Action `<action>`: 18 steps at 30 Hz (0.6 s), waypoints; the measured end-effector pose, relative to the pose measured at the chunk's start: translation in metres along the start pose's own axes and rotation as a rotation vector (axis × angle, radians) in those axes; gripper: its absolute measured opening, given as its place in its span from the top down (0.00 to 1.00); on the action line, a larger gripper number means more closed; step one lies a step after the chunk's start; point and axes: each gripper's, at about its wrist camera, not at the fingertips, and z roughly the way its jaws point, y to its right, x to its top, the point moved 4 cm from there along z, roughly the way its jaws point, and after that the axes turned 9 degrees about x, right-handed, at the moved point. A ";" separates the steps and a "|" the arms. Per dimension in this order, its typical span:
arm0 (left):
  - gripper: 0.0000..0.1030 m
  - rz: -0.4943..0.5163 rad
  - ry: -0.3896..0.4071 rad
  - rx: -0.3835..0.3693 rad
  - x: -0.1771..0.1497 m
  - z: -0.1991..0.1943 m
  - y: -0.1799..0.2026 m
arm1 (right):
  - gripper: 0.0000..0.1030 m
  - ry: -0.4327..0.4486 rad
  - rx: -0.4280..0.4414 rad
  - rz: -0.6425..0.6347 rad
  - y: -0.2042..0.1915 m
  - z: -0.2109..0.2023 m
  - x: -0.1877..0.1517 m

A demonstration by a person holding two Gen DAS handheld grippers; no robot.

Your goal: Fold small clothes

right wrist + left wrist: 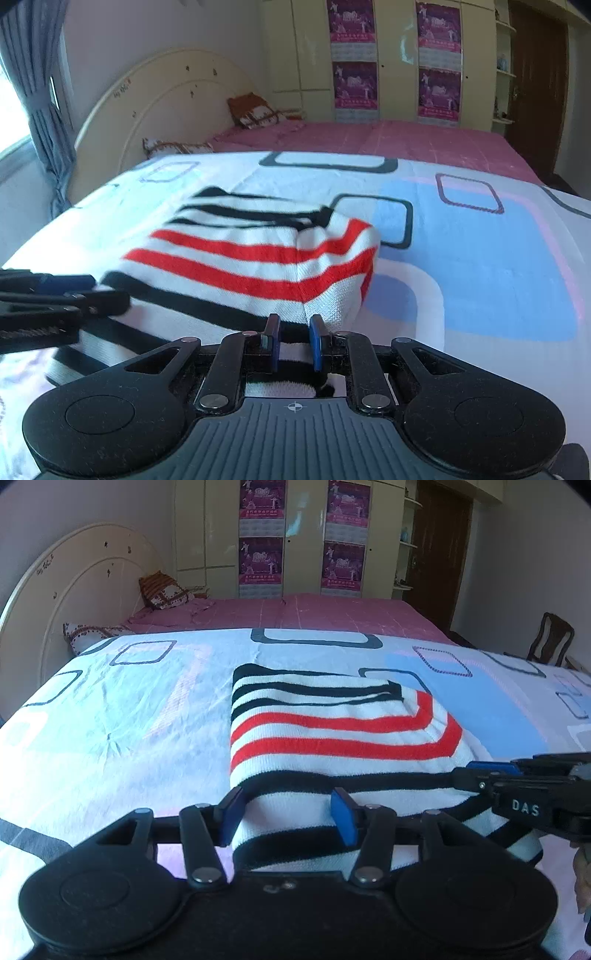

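Note:
A folded white knit garment point(332, 738) with black and red stripes lies on the patterned bed cover point(129, 720). In the left wrist view my left gripper point(288, 814) is at the garment's near left corner. Its blue pads point(343, 821) stand apart, with the striped edge lying loosely between them. My right gripper point(465, 775) comes in from the right at the near edge. In the right wrist view the right gripper point(295, 341) is shut on the near right edge of the garment point(258, 266), pinching a black-striped fold. The left gripper point(99, 291) shows at the left.
A pink sheet point(314, 613) covers the far part of the bed. Pillows point(166, 590) lie against the round cream headboard point(74, 590). A wardrobe with posters point(303, 535) stands behind, a wooden chair point(552, 638) at the right, and a curtain point(40, 92) at the left.

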 end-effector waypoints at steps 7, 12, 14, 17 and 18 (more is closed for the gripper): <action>0.50 -0.016 -0.004 -0.005 -0.004 -0.011 -0.005 | 0.85 0.034 -0.009 0.027 -0.002 -0.016 -0.003; 0.52 -0.005 -0.009 -0.013 -0.018 -0.026 -0.006 | 0.84 0.055 -0.017 0.002 -0.013 -0.044 -0.016; 0.52 -0.005 -0.033 -0.018 -0.026 -0.027 -0.007 | 0.84 0.046 -0.028 -0.007 -0.015 -0.051 -0.023; 0.50 -0.009 -0.052 -0.007 -0.037 -0.024 -0.008 | 0.85 0.008 -0.028 0.004 -0.016 -0.052 -0.037; 0.49 -0.017 -0.056 -0.008 -0.039 -0.022 -0.008 | 0.85 -0.011 -0.034 0.001 -0.015 -0.049 -0.042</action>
